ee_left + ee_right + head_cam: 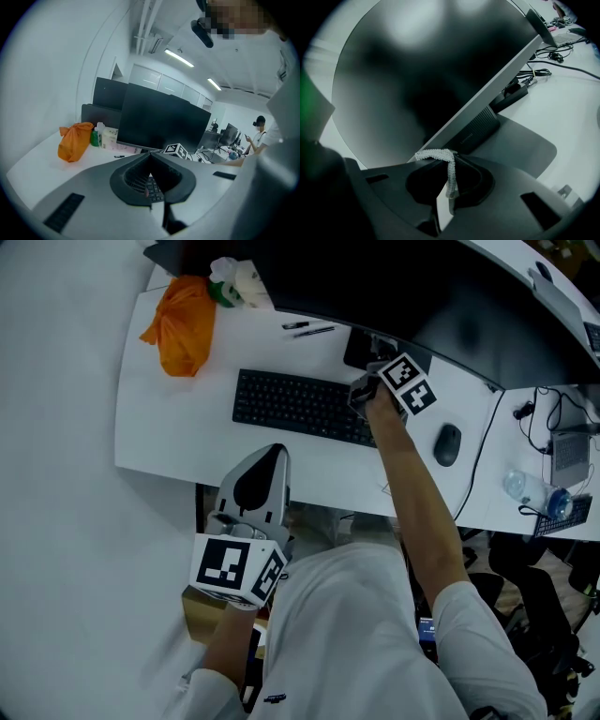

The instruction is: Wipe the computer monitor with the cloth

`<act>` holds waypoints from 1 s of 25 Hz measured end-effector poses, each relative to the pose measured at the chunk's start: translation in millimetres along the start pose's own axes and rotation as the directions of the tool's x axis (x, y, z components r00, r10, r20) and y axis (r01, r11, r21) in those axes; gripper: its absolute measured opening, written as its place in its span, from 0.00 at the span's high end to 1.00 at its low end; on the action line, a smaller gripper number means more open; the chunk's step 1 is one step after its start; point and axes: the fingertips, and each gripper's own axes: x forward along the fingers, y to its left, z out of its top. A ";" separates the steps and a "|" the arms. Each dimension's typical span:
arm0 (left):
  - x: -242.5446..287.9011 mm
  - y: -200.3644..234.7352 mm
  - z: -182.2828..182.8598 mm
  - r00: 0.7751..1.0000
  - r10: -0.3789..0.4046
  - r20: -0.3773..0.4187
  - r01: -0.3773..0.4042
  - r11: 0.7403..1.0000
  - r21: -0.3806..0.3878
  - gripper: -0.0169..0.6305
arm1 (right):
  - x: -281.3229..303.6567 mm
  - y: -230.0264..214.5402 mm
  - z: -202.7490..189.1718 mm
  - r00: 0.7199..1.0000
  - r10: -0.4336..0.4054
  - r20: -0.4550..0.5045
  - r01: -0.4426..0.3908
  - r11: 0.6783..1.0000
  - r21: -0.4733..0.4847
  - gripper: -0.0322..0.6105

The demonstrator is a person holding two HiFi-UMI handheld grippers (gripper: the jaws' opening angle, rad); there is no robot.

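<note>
Light: strips [180, 58] are glowing overhead, dimly.
Glare: monitor [408, 28] is perhaps reflecting pale blur.
Edges: are darkening, bending.

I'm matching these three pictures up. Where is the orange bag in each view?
Head view: the orange bag lies upper left, left of the keyboard.
Left gripper view: middle left, left of the monitor.
Right gripper view: not in it.
Shared landmark: the monitor, seen in all three.

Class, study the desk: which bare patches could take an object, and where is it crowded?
Bare: the desk corner between the orange bag, the keyboard and the front edge; also the strip between pens and keyboard. Crowded: the right end, with mouse, cables and water bottle.
</note>
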 end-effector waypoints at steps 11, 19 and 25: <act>17.7 -36.6 -1.8 0.999 -0.049 -0.012 0.049 0.998 0.026 0.95 | -21.3 -38.5 35.0 1.000 -0.011 0.023 0.011 1.000 0.006 0.91; 29.7 -61.4 -4.2 0.996 -0.086 -0.024 0.087 0.995 0.043 0.95 | -37.9 -68.5 58.6 0.998 -0.030 0.049 0.027 0.998 0.049 0.92; 39.1 -78.0 -6.2 0.993 -0.113 -0.034 0.115 0.992 0.054 0.95 | -48.2 -91.4 79.0 0.996 -0.039 0.080 0.036 0.998 0.047 0.91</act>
